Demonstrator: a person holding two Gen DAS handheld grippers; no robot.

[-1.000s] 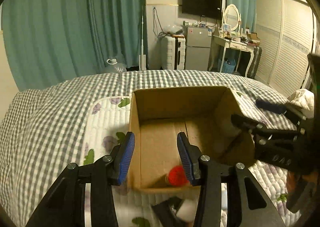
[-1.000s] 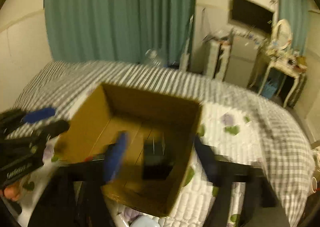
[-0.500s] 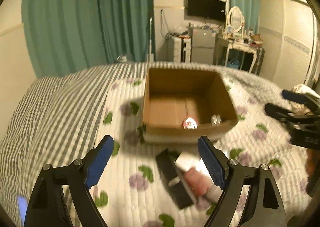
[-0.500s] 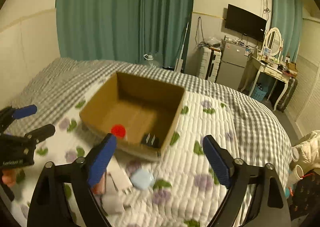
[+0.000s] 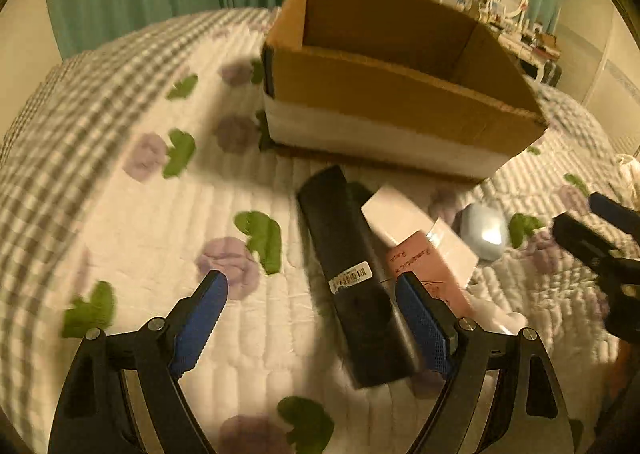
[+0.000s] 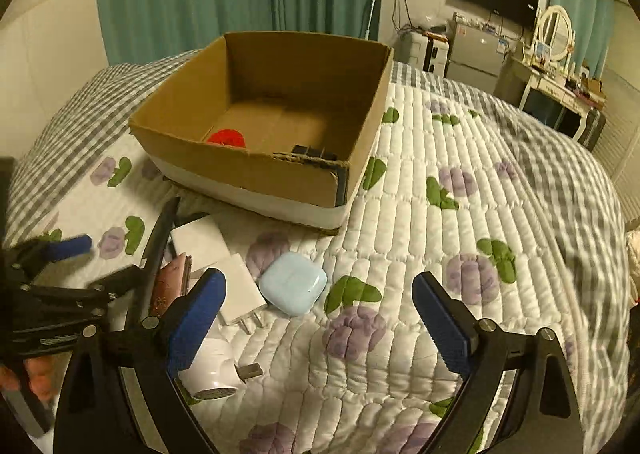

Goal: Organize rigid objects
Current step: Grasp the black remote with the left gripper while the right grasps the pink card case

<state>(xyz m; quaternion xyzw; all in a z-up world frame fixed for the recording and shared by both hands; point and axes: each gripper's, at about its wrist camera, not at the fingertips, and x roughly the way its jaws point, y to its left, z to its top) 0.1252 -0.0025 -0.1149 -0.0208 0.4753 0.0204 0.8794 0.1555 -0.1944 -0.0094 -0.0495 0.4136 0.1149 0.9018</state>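
A cardboard box stands on the quilted bed, with a red round thing and a small black item inside. In front of it lie a long black box, a pink box, a white box, a pale blue case and two white plugs. My left gripper is open low over the black box, whose near end lies beside the right pad, untouched. My right gripper has its jaws opening, with the blue case on the quilt ahead between them, untouched.
The flowered quilt spreads to the right, with a checked blanket beyond it. Teal curtains, a TV, a small fridge and a dressing table stand behind the bed. Part of a hand holds the left gripper.
Both grippers have drawn back from over the box and sunk toward the quilt. Their jaws have spread wide. The red thing and the black item now lie in the box.
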